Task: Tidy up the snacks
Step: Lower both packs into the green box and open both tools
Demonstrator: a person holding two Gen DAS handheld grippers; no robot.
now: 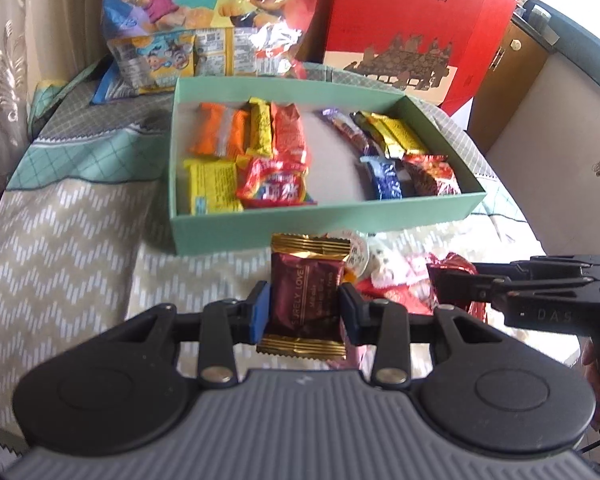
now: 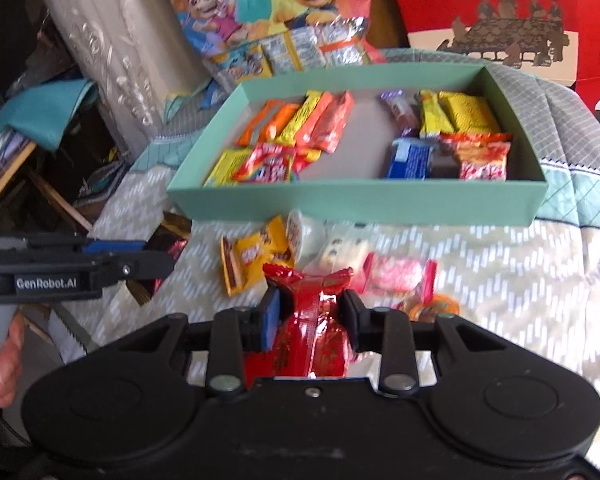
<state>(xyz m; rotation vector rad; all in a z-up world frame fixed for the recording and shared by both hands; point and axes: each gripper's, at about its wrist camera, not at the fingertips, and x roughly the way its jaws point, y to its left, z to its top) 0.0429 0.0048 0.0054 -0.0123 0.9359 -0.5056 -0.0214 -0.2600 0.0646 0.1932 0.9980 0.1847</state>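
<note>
A green box [image 1: 320, 220] [image 2: 340, 200] sits on the patterned cloth and holds several wrapped snacks in a left group and a right group. My left gripper [image 1: 305, 308] is shut on a maroon and gold snack packet [image 1: 305, 300], held in front of the box. My right gripper [image 2: 312, 316] is shut on a shiny red snack packet [image 2: 316, 332], also in front of the box. Loose snacks [image 2: 260, 256] lie on the cloth between the grippers and the box. The right gripper shows at the right in the left wrist view [image 1: 440, 280].
A cartoon snack bag [image 1: 196, 20] and a red gift box [image 1: 412, 24] stand behind the green box. A curtain [image 2: 112, 40] and clutter are at the left. The left gripper appears at the left edge of the right wrist view [image 2: 156, 260].
</note>
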